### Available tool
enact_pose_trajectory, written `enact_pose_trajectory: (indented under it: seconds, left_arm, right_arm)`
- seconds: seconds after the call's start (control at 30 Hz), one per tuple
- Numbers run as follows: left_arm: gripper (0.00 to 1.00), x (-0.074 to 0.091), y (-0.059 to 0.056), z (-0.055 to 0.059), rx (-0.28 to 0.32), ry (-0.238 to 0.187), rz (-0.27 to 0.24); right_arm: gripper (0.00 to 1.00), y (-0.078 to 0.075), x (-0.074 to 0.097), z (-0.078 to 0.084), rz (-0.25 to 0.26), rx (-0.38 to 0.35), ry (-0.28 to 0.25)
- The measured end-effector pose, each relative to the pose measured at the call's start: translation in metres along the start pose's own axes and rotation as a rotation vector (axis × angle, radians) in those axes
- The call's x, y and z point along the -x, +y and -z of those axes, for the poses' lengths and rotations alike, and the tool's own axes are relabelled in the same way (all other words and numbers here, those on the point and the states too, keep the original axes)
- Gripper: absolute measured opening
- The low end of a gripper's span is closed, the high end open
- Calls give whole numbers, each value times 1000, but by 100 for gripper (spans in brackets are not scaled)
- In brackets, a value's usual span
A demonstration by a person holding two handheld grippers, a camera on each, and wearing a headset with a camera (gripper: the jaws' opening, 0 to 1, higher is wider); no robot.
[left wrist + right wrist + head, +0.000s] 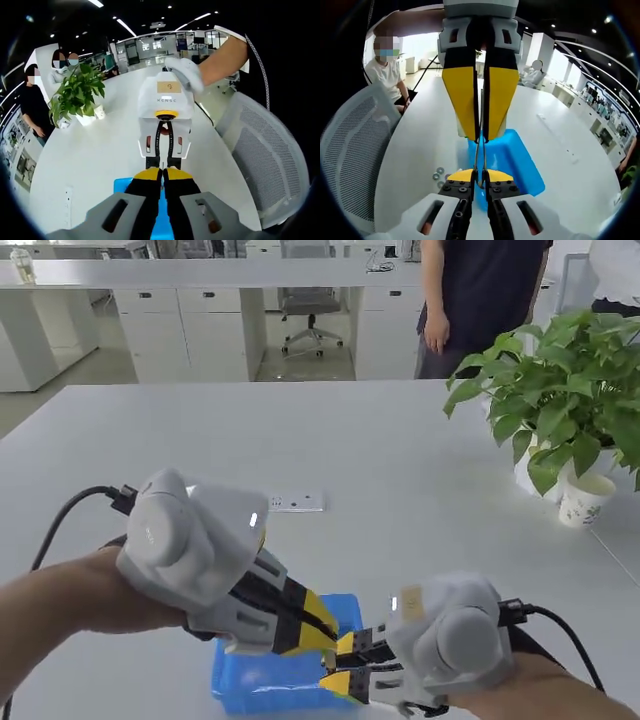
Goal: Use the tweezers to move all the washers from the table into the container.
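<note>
Washers (439,175) are seen clustered on the desk (350,440), just beside the blue container (520,165). Above the container the tweezers (479,155) are held from both ends — the left tongs (162,172) are narrowed onto one end, the right tongs (480,176) onto the other, tip facing tip. A potted plant (560,390) is seen further along the desk.
</note>
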State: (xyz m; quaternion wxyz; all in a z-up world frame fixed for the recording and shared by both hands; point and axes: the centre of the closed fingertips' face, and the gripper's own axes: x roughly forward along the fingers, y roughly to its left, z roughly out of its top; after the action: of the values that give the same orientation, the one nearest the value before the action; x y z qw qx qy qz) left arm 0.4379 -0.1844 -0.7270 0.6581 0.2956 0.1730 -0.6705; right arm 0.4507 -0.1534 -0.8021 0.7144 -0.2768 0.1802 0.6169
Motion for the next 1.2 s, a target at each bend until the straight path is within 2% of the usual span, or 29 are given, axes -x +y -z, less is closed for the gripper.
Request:
enact_pose_trajectory:
  seconds: [0.5,0.77,1.2]
  left_arm:
    - [6,-5,27,18,1,25,5]
    - [6,-13,34,33,15,37,19]
    - [6,-25,43,48,40,42,26]
  right_arm:
    - [10,-25,-17,8,-1,-20,-8]
    - [10,-30,-29,19,-25,-30,7]
    - [10,-36,-41,34,-54,-55,23]
